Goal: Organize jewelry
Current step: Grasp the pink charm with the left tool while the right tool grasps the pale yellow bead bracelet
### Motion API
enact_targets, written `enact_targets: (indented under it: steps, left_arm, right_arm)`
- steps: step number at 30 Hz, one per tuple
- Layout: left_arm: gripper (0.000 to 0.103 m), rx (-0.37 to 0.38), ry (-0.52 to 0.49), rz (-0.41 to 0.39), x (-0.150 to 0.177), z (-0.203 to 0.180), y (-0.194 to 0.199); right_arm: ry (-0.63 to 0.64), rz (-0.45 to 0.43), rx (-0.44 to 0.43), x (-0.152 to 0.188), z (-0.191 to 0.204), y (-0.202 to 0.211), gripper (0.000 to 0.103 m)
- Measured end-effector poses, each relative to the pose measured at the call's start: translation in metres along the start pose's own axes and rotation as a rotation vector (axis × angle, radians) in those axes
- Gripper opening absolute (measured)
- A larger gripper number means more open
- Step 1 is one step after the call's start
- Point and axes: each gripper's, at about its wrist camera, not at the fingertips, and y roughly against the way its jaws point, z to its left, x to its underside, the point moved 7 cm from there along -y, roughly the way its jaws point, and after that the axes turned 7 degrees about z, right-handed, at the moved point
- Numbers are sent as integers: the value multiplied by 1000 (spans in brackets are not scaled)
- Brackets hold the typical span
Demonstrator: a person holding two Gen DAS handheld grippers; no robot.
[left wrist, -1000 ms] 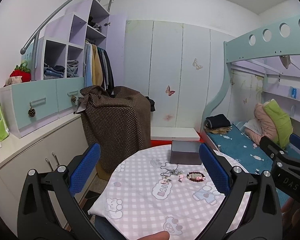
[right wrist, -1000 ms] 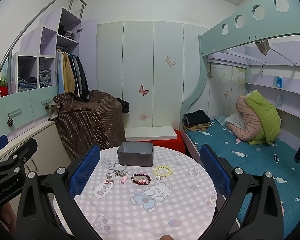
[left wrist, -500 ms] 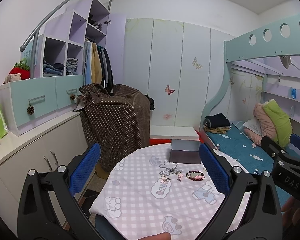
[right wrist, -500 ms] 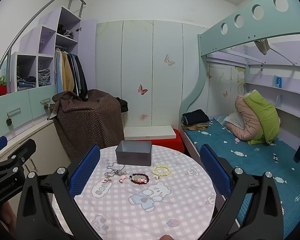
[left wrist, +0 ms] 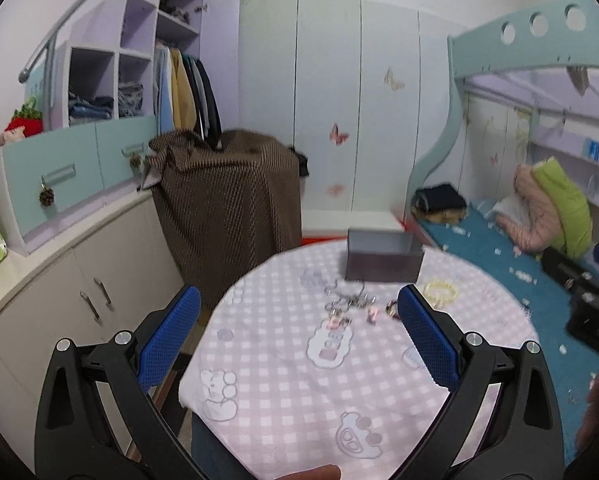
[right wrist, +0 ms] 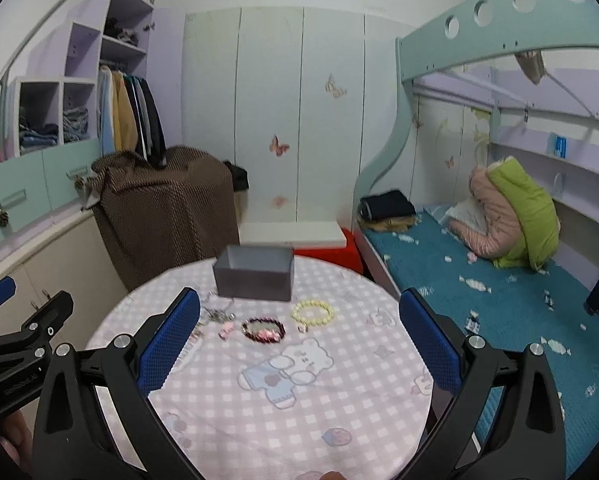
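Note:
A grey open box [right wrist: 253, 278] stands at the far side of a round table with a pink checked cloth [right wrist: 299, 396]. In front of it lie a yellow bead bracelet [right wrist: 313, 312], a dark red bead bracelet [right wrist: 263, 329], a small pink charm [right wrist: 225, 330] and a tangle of silver chains [right wrist: 215, 313]. The left wrist view shows the box [left wrist: 383, 261], the chains [left wrist: 345, 302] and the yellow bracelet [left wrist: 441, 291]. My left gripper [left wrist: 297, 334] and right gripper [right wrist: 299, 336] are both open and empty, above the near half of the table.
A brown dotted cloth covers furniture [right wrist: 167, 216] behind the table on the left. White cabinets [left wrist: 79, 292] run along the left wall. A bunk bed with a teal mattress [right wrist: 499, 292] is on the right. The other gripper shows at the left edge [right wrist: 15, 352].
Both grippers have moved forward and tilted down toward the table; the box and jewelry look closer and lower in view. The jaws stay open.

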Motion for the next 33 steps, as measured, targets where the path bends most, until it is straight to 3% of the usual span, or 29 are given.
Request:
enact_targets:
  steps: [10,20,26,31,33]
  left_arm:
    - [98,-22,-65,163,28,-11,-110]
    - [98,8,-78,392,47,-31,-235]
    - [98,20,-78,498,59,-39,-275]
    - [97,45,-34,523,60,-34,-284]
    - [92,60,-30,519,62,-32,-282]
  right_arm:
    - [17,159,2,33,-10,-75,96]
    - [7,323,8,56,-20,-139,96]
    - [-7,394,2,65,-26,-161,96]
    - [-22,439,-13,68,-31,-177,96]
    - [-30,457,-23,70,-32,-182,96]
